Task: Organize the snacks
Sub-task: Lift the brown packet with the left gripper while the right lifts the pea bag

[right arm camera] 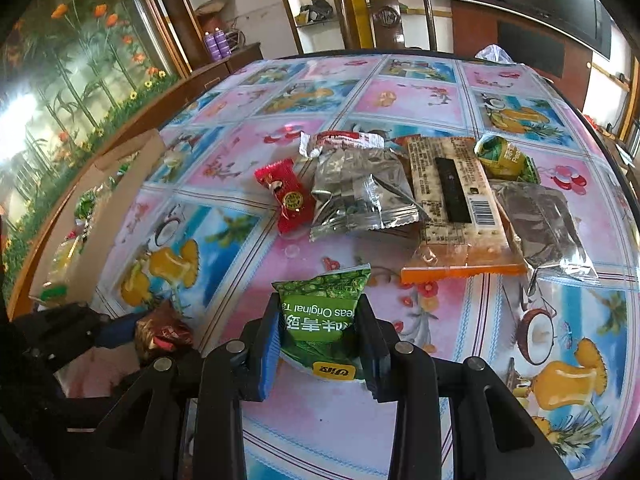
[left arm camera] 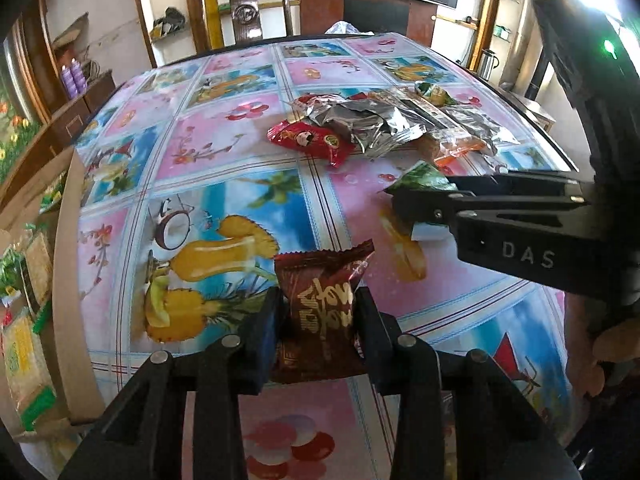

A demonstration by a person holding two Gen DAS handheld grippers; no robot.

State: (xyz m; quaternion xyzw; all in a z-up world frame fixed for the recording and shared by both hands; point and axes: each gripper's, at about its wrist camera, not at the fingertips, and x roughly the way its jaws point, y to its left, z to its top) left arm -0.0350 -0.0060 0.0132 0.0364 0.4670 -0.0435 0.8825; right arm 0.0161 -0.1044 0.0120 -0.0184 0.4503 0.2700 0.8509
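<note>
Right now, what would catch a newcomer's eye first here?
Each gripper holds a snack: the left gripper a brown packet, the right gripper a green pea packet. Behind them, a heap of foil and red packets lies mid-table on the loud fruit-print tablecloth.

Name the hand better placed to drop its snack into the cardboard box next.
Left. The left gripper, shut on the brown packet, sits nearest the cardboard box; the right gripper, holding the green pea packet, is farther.
</note>
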